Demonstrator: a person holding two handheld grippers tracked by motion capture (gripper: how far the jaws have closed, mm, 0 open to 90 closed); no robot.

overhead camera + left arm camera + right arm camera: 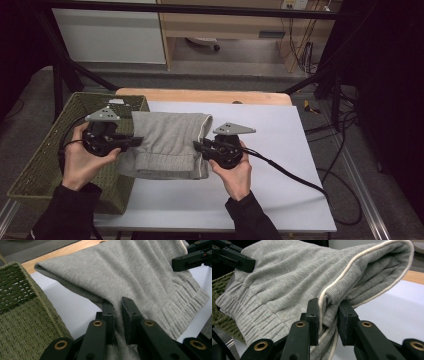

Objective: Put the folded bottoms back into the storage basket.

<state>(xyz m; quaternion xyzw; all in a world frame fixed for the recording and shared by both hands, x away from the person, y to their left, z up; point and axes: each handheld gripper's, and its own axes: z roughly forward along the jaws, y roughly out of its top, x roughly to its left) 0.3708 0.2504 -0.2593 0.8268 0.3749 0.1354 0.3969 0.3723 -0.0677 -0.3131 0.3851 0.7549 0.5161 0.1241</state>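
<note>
Left claw (117, 315) clamped on one edge of the folded grey garment (167, 142); right claw (328, 317) clamped on the opposite, white-piped edge. Garment held between them over the white desk (260, 165), apparently just clear of it, its left side beside the green woven basket (45, 165).

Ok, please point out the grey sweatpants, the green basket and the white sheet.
grey sweatpants (167, 137), high view, middle of folded cloth.
green basket (37, 170), high view, woven left wall.
white sheet (260, 165), high view, bare part.
</note>
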